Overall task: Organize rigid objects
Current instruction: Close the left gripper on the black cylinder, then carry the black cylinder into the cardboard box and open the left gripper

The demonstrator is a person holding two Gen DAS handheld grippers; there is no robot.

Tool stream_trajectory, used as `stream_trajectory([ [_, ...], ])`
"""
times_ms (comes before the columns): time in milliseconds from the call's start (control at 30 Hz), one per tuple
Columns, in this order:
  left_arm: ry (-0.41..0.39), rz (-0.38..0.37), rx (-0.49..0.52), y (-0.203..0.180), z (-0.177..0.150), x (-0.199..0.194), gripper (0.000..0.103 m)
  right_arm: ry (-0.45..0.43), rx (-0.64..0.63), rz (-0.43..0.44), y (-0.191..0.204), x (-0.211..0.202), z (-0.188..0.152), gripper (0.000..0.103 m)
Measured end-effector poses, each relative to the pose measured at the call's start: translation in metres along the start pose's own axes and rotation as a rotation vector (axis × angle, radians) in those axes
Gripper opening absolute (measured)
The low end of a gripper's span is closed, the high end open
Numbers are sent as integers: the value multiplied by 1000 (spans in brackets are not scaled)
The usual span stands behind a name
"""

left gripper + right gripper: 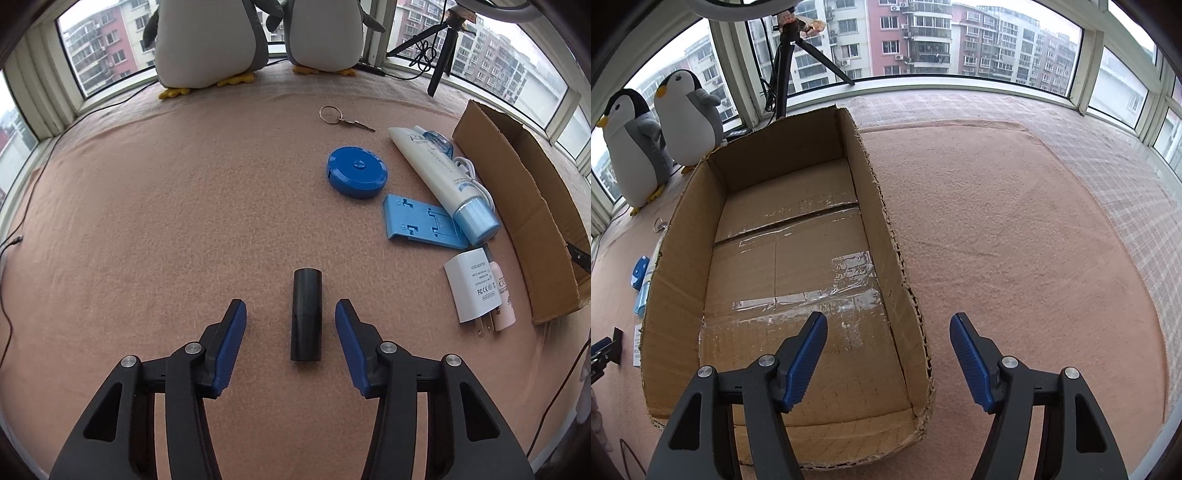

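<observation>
A black cylinder (306,314) lies on the pink blanket between the blue pads of my open left gripper (291,309), touching neither pad. Further right lie a round blue tape measure (357,171), a blue plastic stand (421,221), a white tube with a light blue cap (439,177), a white charger plug (471,290) and a small pink tube (503,295). A key on a ring (341,118) lies beyond them. My right gripper (888,320) hangs open and empty above the near right wall of the empty cardboard box (886,229).
Two plush penguins (258,40) stand at the window sill, beside a black tripod (441,59). The cardboard box (517,206) sits at the right edge of the left wrist view. Thin cables run along the blanket's left side (44,162). Pink blanket (1015,240) spreads right of the box.
</observation>
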State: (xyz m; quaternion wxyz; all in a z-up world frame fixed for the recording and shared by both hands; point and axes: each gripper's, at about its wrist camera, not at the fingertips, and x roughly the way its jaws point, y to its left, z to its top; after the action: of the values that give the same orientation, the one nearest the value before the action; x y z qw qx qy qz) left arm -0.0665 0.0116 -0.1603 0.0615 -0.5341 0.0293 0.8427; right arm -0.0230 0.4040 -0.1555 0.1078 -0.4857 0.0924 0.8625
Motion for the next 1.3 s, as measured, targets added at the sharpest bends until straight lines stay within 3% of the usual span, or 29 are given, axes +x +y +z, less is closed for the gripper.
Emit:
stream_trajectory([
  [200,0,-8,17,-2,0,2,31,3,1,6,-1,3,0,64],
  [333,-6,-26,8,0,2,2,15,13,6,9,-2,6,-1,57],
  [633,-15,-53,-18,4,2,2,15,11,23,38,-2,9,-3,42],
  [1100,-32,-80,-48,8,0,-5,15,-1,21,37,2,10,-3,42],
  [1300,-85,-116,-16,-6,9,-27,15,-5,19,35,3,9,-4,42],
])
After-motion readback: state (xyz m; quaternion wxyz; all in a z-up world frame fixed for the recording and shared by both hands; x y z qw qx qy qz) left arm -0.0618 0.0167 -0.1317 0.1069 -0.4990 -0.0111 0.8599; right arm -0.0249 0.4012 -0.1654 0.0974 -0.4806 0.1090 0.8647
